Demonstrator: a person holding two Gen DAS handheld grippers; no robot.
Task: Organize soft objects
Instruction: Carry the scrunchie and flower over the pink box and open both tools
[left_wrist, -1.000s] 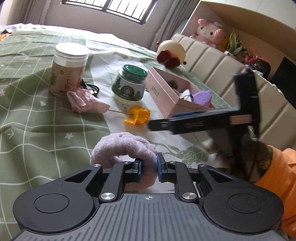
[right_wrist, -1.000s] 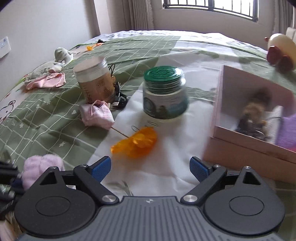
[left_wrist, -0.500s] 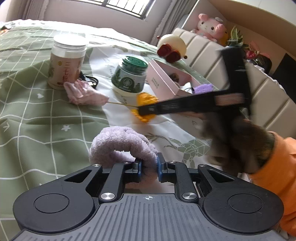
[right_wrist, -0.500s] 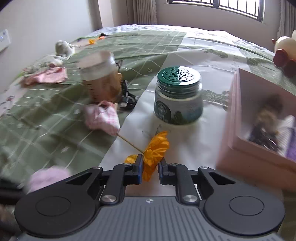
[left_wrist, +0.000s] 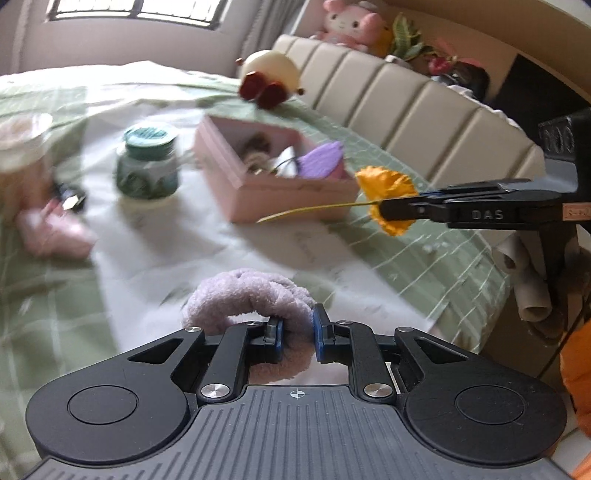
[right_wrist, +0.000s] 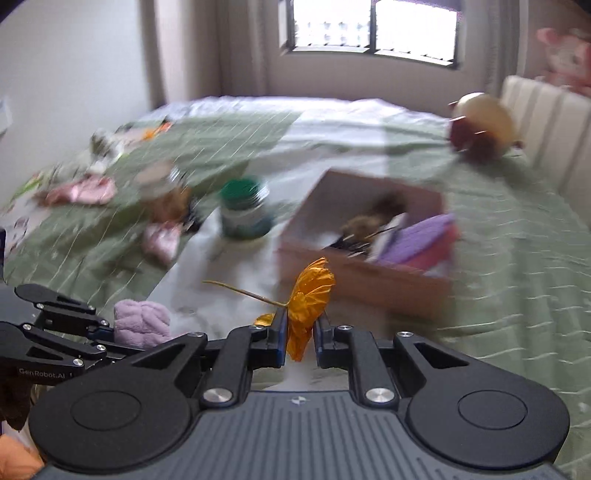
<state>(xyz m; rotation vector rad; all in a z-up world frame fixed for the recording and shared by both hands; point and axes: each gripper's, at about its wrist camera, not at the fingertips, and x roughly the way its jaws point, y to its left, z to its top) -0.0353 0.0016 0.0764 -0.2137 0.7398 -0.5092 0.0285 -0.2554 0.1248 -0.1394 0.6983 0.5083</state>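
Lilac plush scrunchie (left_wrist: 255, 295) is clamped in left gripper (left_wrist: 297, 334), above bedspread (left_wrist: 48, 295). Orange fabric flower (right_wrist: 308, 295) is pinched by right gripper (right_wrist: 299, 334), held in air just beside open pink box (right_wrist: 373, 284).

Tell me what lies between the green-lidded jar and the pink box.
Nothing: only bare white sheet separates the green-lidded jar from the pink box, seen in the left wrist view.
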